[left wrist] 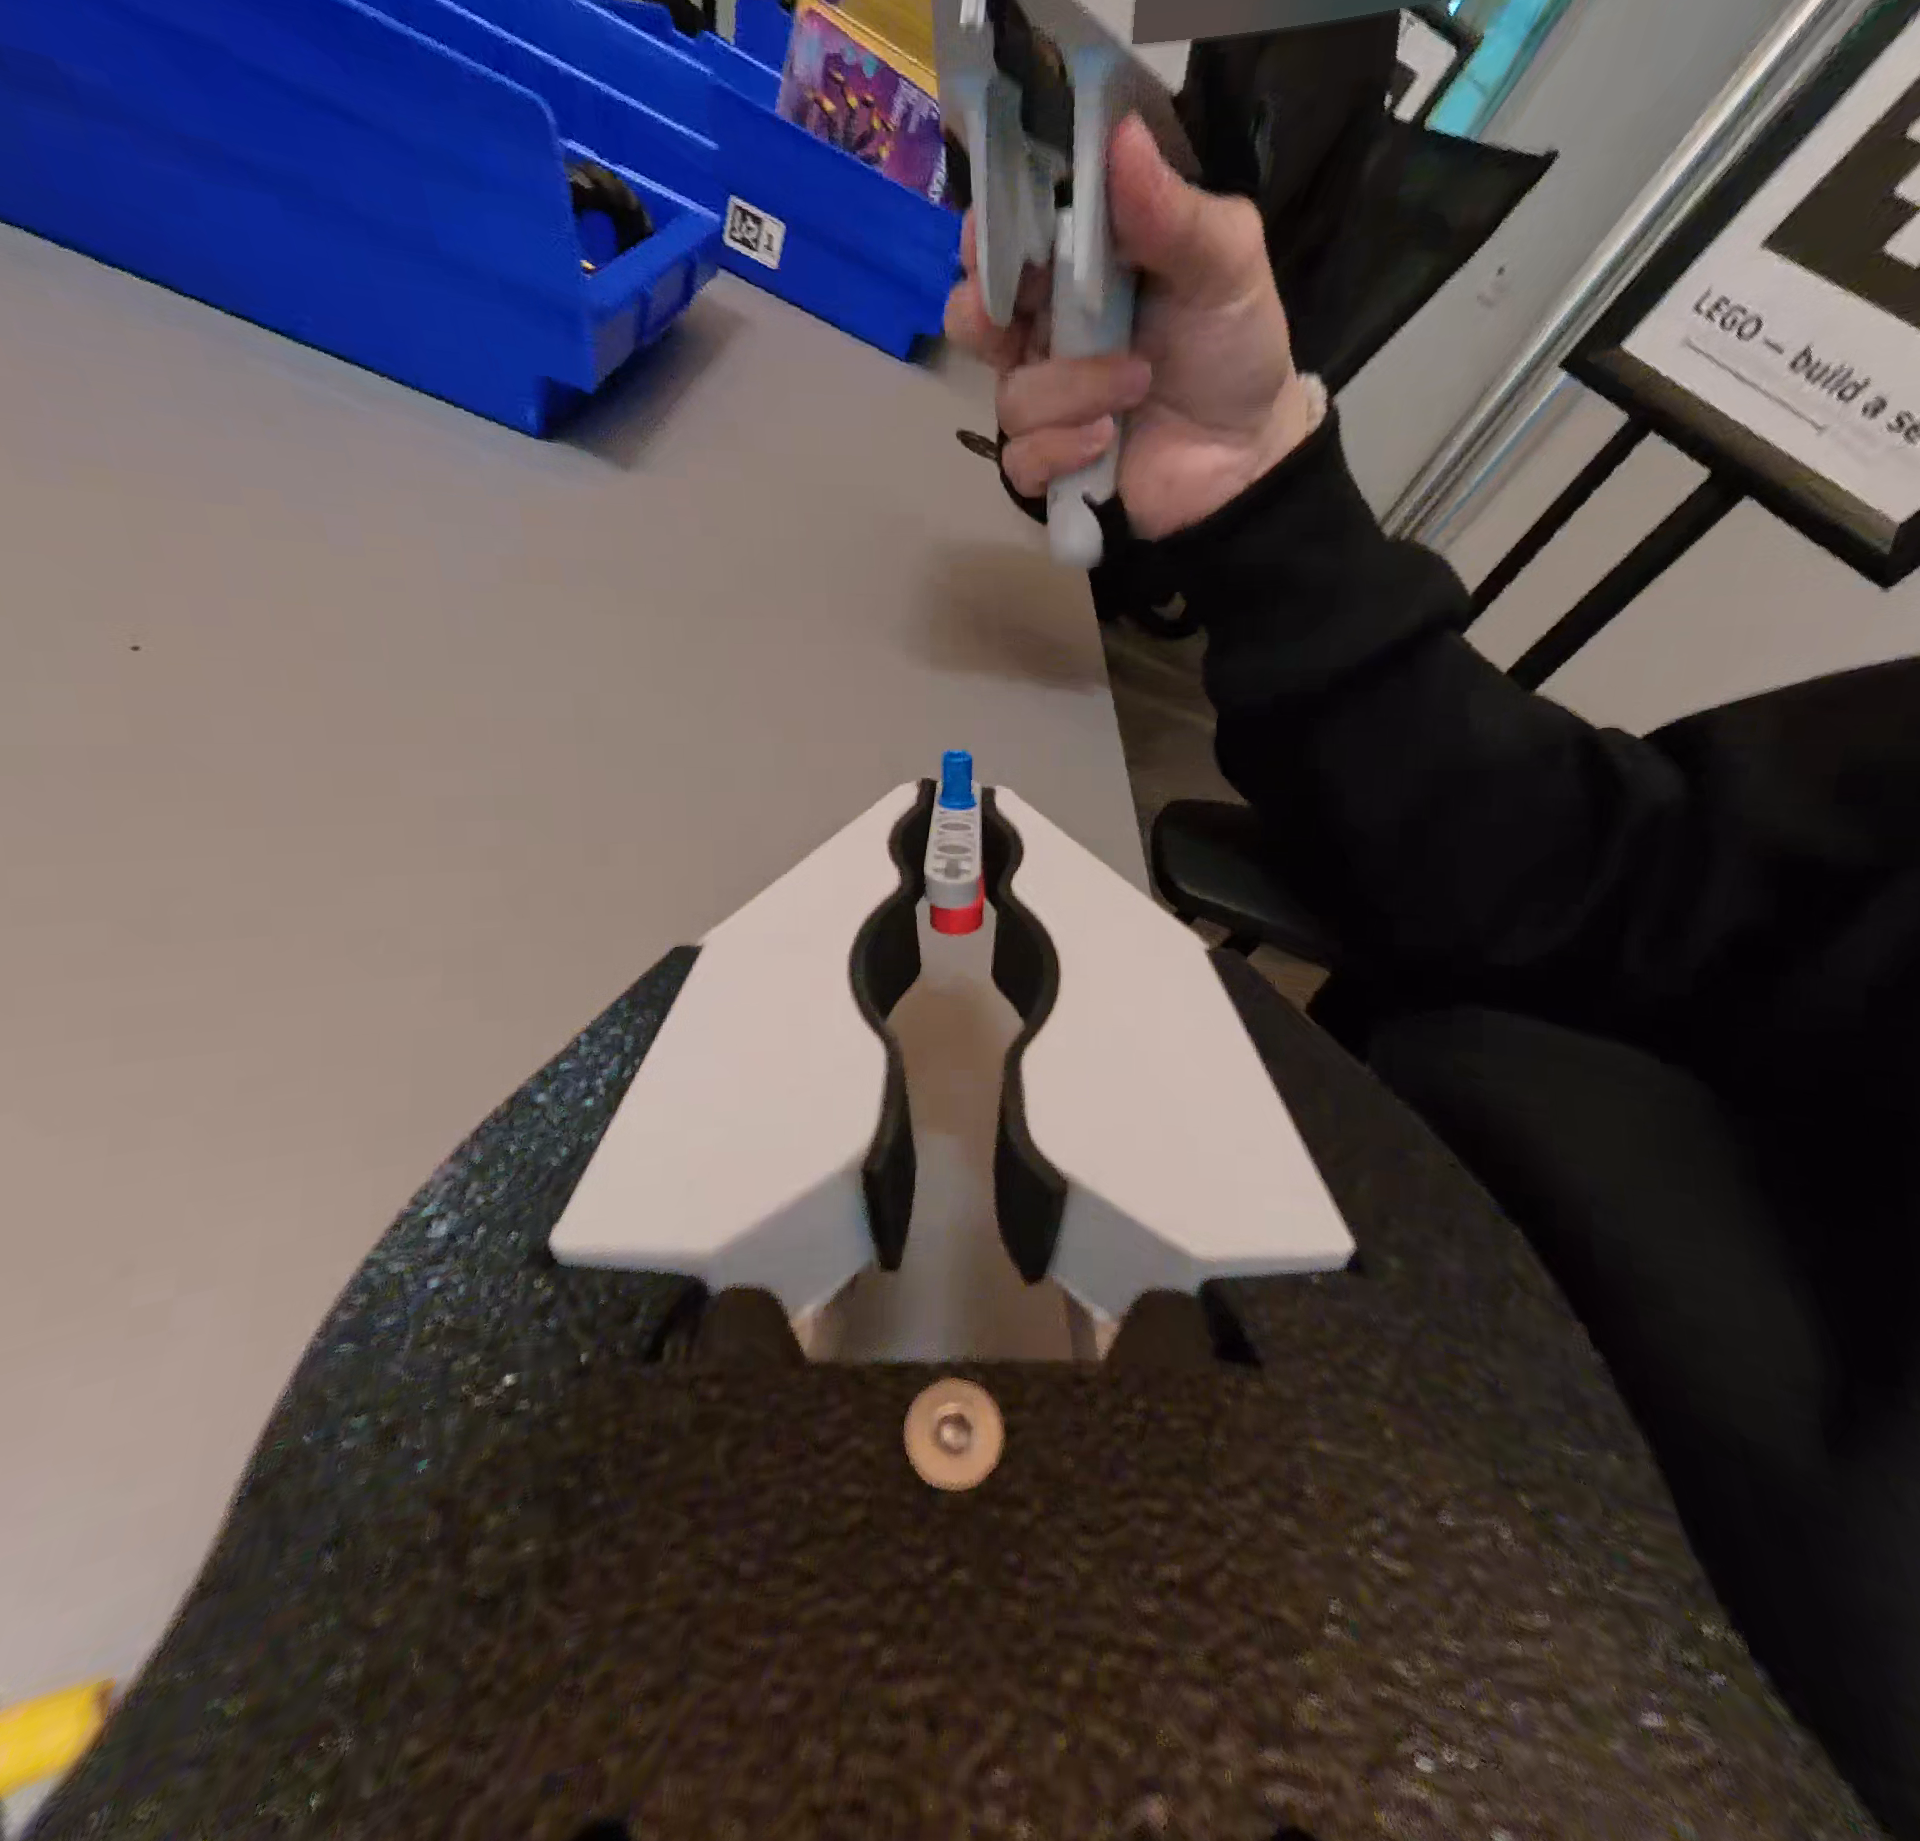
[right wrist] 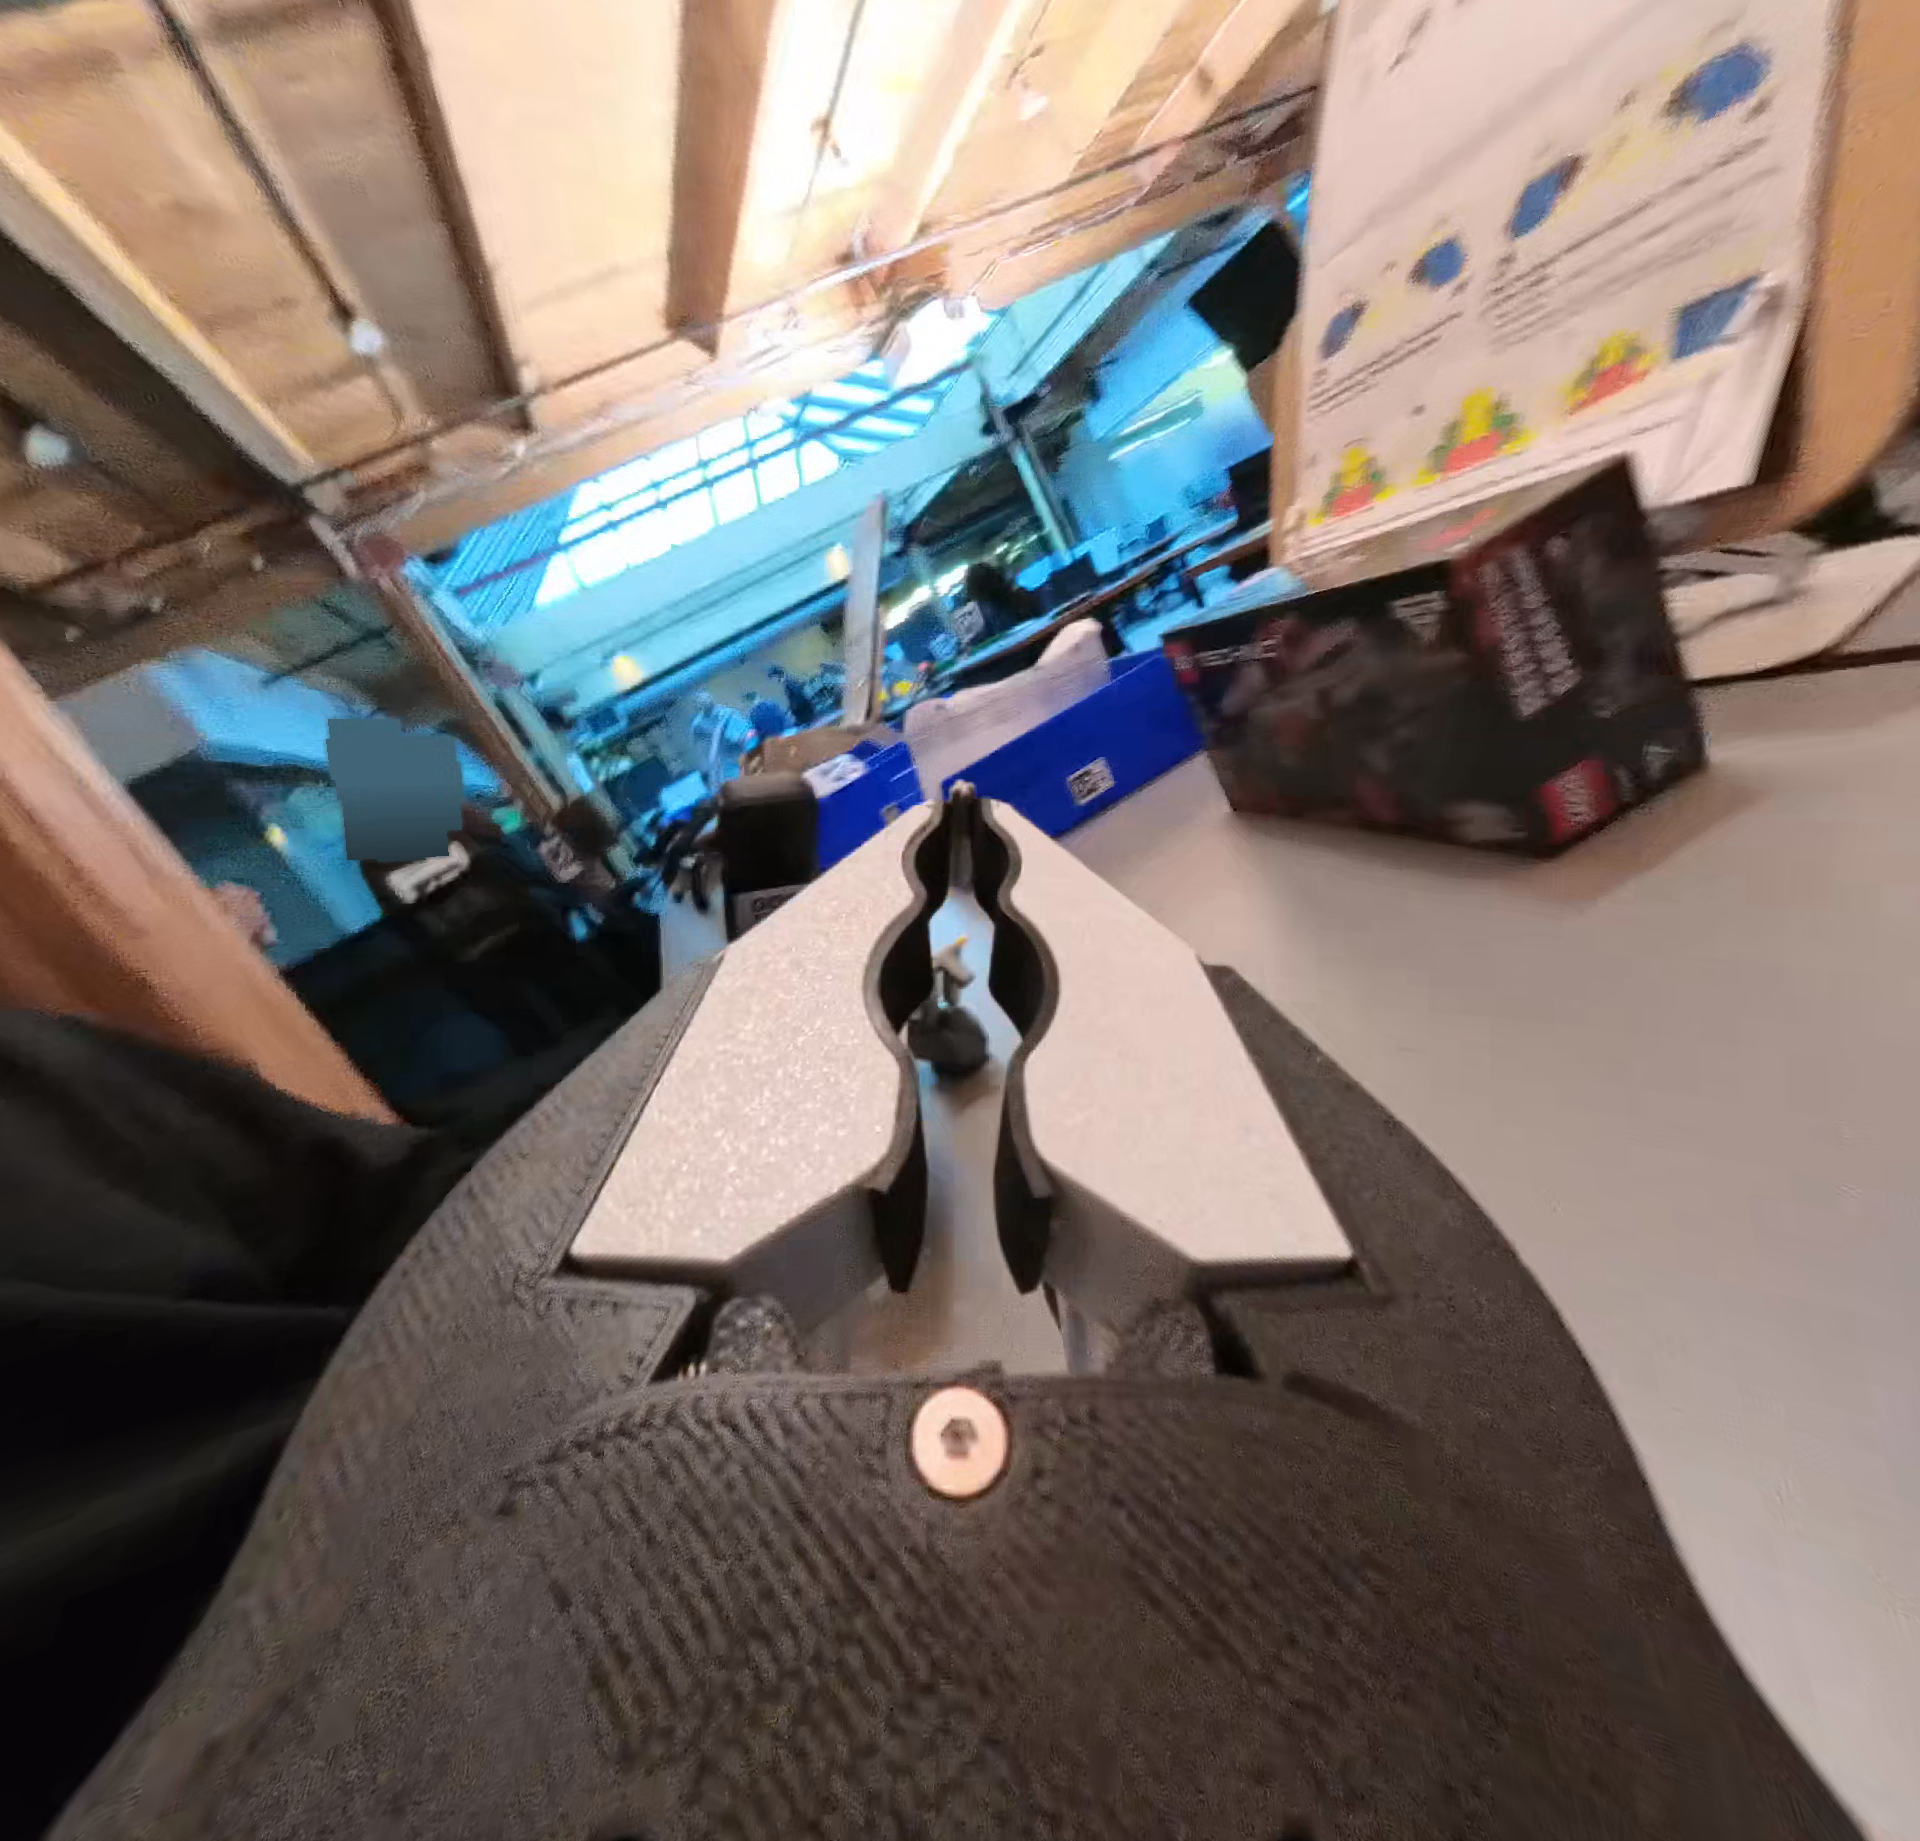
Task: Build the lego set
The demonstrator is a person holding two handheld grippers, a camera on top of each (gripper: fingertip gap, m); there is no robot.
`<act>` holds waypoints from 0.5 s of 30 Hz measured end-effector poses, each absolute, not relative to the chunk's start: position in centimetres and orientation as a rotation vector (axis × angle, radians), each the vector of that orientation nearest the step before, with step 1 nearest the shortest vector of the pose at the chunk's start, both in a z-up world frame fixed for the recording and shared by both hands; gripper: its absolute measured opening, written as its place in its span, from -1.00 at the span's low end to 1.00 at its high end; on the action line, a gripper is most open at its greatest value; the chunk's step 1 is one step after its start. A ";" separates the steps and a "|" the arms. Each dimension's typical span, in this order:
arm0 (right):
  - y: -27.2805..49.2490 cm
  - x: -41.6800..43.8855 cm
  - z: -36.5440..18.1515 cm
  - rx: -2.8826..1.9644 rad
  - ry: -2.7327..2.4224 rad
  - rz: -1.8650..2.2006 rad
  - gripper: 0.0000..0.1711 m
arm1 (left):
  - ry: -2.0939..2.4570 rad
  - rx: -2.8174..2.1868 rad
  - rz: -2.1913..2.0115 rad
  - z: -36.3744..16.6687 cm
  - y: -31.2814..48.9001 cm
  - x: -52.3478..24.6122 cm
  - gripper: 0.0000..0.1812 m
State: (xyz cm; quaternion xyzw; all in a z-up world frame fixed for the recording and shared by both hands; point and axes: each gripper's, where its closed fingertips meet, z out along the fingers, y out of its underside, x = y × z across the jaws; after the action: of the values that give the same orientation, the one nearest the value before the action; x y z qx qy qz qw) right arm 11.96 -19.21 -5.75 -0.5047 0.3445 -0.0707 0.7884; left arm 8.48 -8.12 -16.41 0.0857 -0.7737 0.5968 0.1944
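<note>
1. Left wrist view: the left gripper (left wrist: 954, 835) is pinching a small lego piece (left wrist: 954, 851) between its fingertips, above the grey tabletop (left wrist: 416, 700) near its edge. The piece is a short grey beam with holes, a blue pin (left wrist: 956, 775) sticking out past the tips and a red part (left wrist: 956, 918) at its near end.
2. I am judging the piece as light, rigid and smooth, so it may be twisting or slipping if squeezed off-centre; holding the beam's flat sides, as now, looks soundest, leaving the pin free for mating.
3. Farther off, a hand (left wrist: 1143, 337) in a black sleeve is gripping the grey handle of the other gripper, raised over the tabletop edge and pointing upward. Blue bins (left wrist: 364, 181) are sitting beyond.
4. Right wrist view: the right gripper (right wrist: 961, 804) is tilting up toward the ceiling, its fingers pressed almost together at the tips; a thin dark sliver seems to be showing there, but I cannot tell what it is.
5. A small dark part (right wrist: 948, 1038) is lying on the tabletop beneath, and a dark set box (right wrist: 1455, 690) is standing beyond.
</note>
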 end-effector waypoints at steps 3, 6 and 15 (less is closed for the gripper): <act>-20.7 12.0 -6.4 -1.007 0.783 -0.089 -0.96 | -2.122 0.274 1.691 -16.1 -8.1 9.1 -0.94; -22.5 12.5 -7.4 -0.978 0.849 -0.122 -0.97 | -2.119 0.276 1.709 -15.9 -8.0 9.2 -0.95; -37.6 22.9 -12.3 -1.261 1.450 -0.821 -0.90 | -2.132 0.200 1.723 -15.8 -8.0 8.4 -0.95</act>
State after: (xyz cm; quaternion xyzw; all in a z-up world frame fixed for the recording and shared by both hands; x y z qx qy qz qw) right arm 22.87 -37.61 -12.33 -0.5219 0.6000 -0.3397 0.5022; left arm 8.42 -8.01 -15.76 0.0712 -0.7608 0.6148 0.1952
